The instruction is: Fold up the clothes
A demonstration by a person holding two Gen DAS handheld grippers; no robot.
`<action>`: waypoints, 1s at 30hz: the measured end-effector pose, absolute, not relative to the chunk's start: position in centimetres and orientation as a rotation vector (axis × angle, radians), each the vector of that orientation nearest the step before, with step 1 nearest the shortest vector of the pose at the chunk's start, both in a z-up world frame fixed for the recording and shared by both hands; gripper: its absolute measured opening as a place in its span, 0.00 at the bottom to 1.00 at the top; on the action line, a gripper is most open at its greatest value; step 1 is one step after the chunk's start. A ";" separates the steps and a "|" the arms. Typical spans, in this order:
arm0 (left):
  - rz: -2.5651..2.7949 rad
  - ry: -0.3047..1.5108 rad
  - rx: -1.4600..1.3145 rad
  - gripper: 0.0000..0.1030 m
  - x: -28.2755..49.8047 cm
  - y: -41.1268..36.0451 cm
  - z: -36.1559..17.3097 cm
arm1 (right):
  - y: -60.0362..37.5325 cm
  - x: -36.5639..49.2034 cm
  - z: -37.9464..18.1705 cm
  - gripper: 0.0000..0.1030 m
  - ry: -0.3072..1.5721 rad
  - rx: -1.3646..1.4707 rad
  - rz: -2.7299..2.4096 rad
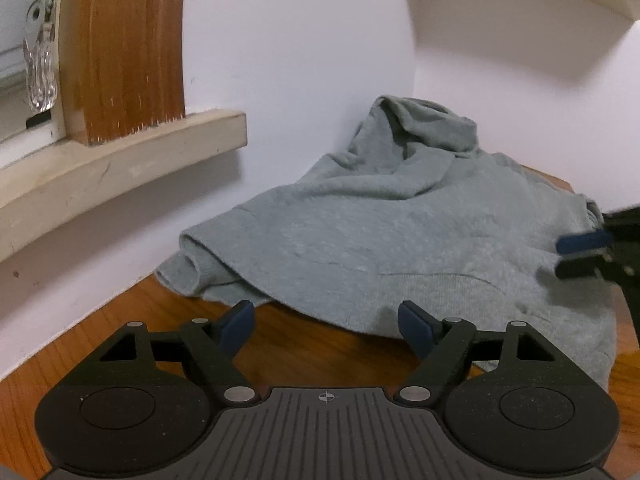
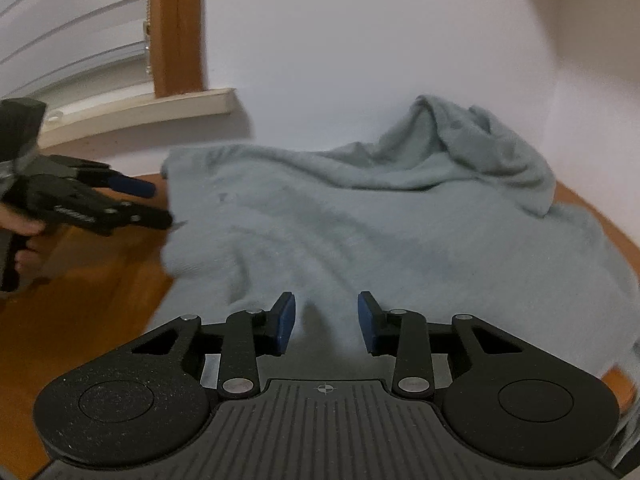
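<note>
Only grey sweater [image 1: 400, 232] rumpled on wooden table [image 1: 312, 344], no container

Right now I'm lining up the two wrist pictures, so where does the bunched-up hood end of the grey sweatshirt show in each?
Left wrist view: the hood end stands right of centre, upper middle, propped against the white wall.
Right wrist view: the hood end sits upper right, against the same wall.
Shared landmark: the cream window sill, to the left of the sweatshirt in both.
</note>
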State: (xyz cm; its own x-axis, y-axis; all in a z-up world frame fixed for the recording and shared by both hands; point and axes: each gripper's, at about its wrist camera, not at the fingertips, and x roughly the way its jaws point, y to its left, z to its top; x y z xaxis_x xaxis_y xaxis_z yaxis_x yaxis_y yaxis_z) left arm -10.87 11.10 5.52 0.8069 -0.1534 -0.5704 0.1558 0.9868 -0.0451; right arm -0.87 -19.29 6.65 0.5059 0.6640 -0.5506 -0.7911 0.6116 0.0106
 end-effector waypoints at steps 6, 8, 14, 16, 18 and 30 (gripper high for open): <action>-0.204 0.636 -0.030 0.79 -10.6 11.4 4.8 | -20.0 -2.9 5.4 0.42 0.631 -0.097 0.911; -0.209 0.630 -0.028 0.79 -10.6 11.3 5.0 | -20.0 -3.8 5.1 0.45 0.634 -0.090 0.915; -0.223 0.620 -0.040 0.79 -10.9 11.3 5.4 | -19.3 -5.5 4.3 0.56 0.607 -0.183 0.900; -0.225 0.619 -0.051 0.79 -11.0 11.4 5.5 | -19.7 -5.8 4.3 0.54 0.606 -0.203 0.907; -0.214 0.613 -0.047 0.79 -10.9 11.6 5.6 | -20.0 -6.1 4.2 0.50 0.604 -0.224 0.915; -0.157 0.600 -0.014 0.80 -10.3 12.8 5.8 | -23.6 -9.6 5.8 0.49 0.798 -0.413 1.023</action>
